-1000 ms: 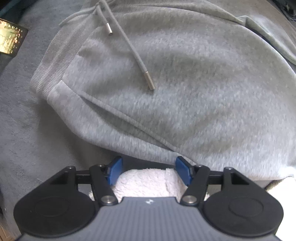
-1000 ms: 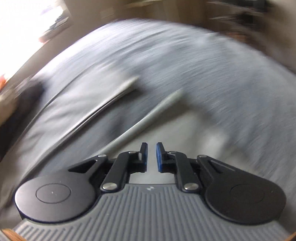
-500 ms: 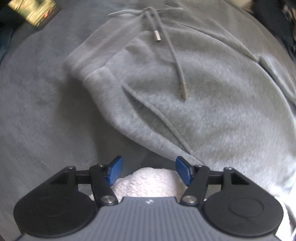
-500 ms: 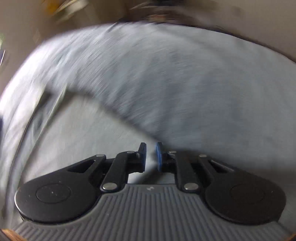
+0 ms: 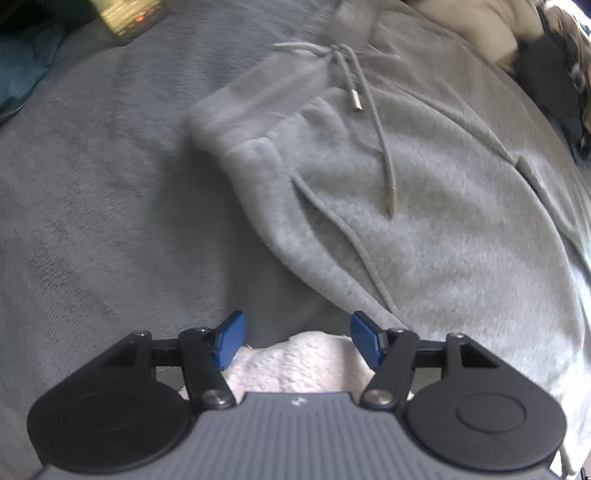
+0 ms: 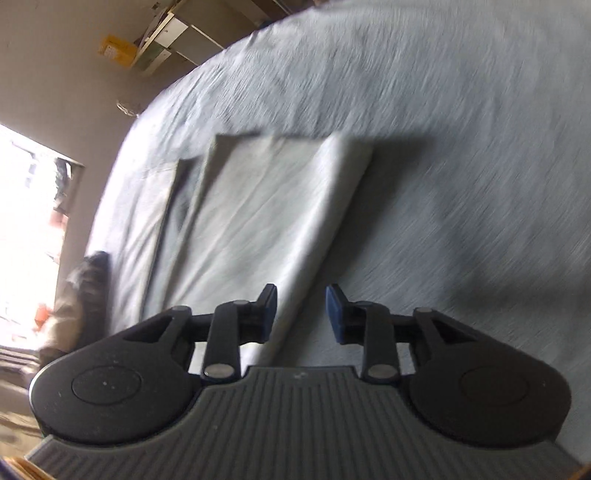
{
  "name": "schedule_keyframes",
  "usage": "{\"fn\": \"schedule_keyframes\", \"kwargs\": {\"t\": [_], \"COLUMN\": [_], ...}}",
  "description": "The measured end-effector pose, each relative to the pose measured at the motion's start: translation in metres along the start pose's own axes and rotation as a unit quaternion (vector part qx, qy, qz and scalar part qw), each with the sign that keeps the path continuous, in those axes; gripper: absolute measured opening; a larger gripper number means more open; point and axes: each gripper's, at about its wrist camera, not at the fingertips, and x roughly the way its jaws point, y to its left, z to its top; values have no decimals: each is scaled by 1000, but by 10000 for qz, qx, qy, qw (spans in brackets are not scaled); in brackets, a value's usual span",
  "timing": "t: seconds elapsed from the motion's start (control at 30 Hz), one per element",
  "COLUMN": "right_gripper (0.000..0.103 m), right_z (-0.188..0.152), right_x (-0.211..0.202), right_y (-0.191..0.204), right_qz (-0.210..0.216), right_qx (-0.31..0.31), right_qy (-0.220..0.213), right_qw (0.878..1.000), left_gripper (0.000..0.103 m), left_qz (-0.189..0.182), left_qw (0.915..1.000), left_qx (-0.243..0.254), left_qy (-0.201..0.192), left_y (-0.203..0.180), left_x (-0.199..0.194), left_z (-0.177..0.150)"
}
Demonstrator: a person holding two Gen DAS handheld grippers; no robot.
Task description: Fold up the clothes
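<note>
Grey sweatpants with a metal-tipped drawstring lie on a grey plush blanket. My left gripper points steeply down near the pants' lower edge. Its jaws stand wide, shut on a thick wad of white fleecy cloth that fills the gap between them. In the right wrist view a folded pale grey cloth lies flat on the bed cover. My right gripper hovers over that cloth's right edge. Its jaws are opening, and nothing is pinched between the pads.
A small box with a printed label and a teal cloth lie at the blanket's far left. Dark clothes are piled at the top right. Beyond the bed there are a bright window and shelves.
My left gripper drew back and left from the sweatpants with the white fleece still between its jaws. The right gripper rolled, swung over the folded cloth, and its nearly shut jaws parted.
</note>
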Motion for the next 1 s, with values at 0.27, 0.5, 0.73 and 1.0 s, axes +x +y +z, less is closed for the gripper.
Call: {"fn": "schedule_keyframes", "kwargs": {"t": [0.27, 0.5, 0.73, 1.0], "right_gripper": [57, 57, 55, 42], "right_z": [-21, -56, -66, -115], "right_x": [34, 52, 65, 87], "right_y": [-21, -4, 2, 13], "right_qz": [198, 571, 572, 836], "right_qx": [1259, 1205, 1172, 1113], "right_qy": [195, 633, 626, 1486], "right_qw": [9916, 9890, 9895, 9790], "left_gripper": [64, 64, 64, 64], "left_qz": [-145, -121, -207, -522], "left_qw": [9991, 9995, 9986, 9936], "left_qx": [-383, -297, -485, -997], "left_qy": [-55, 21, 33, -6], "left_y": [17, 7, 16, 32], "left_x": [-1, 11, 15, 18], "left_z": [12, 13, 17, 21]}}
